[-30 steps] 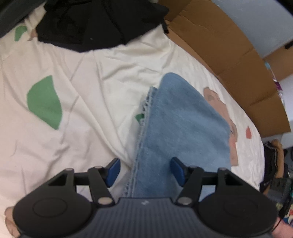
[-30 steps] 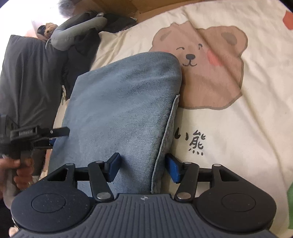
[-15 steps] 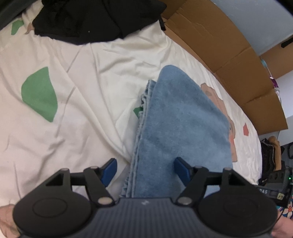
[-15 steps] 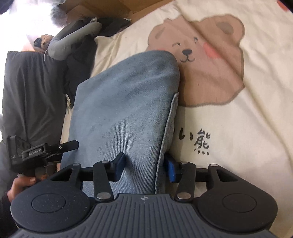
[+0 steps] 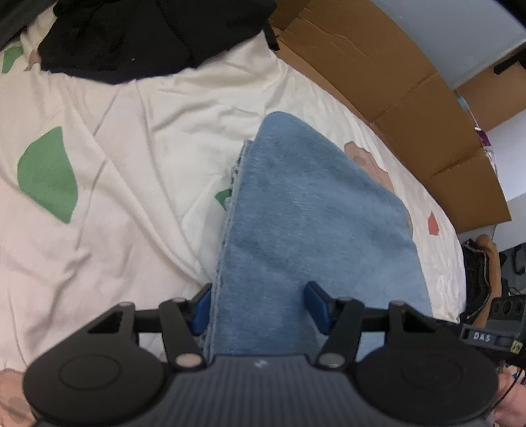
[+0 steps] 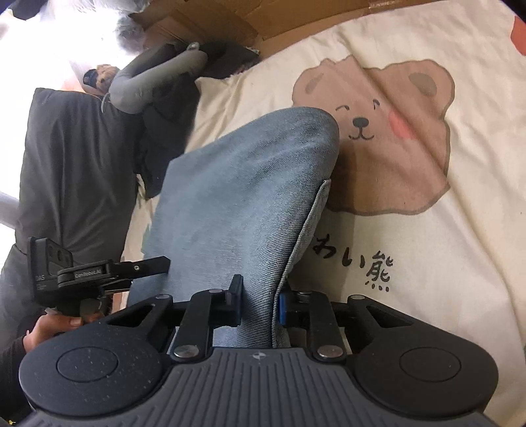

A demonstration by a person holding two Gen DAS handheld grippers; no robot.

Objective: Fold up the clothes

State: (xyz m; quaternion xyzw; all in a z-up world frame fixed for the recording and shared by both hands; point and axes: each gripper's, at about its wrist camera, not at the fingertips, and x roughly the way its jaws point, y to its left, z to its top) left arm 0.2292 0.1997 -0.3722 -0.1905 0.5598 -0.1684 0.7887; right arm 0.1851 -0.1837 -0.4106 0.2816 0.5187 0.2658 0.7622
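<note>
A folded pair of blue jeans (image 5: 312,213) lies on the cream bed sheet (image 5: 131,164), and both grippers sit at its near end. In the left wrist view my left gripper (image 5: 259,308) straddles the denim. Its jaws are closing, one blue pad at the hem edge and the other over the fabric, with no clear squeeze. In the right wrist view the jeans (image 6: 246,184) run up toward the bear print. My right gripper (image 6: 259,303) is closing, and its pads pinch the seamed right edge of the denim.
A heap of black clothes (image 5: 148,29) lies at the far end of the bed, with cardboard (image 5: 394,82) along the far side. A dark grey garment (image 6: 65,164) and a grey neck pillow (image 6: 154,78) lie left. A person's hand (image 6: 49,328) grips the other handle.
The right jaws have narrowed from a wide straddle to a pinch on the jeans' seamed edge. The left jaws widened a little, then came back in. Neither hand has shifted much.
</note>
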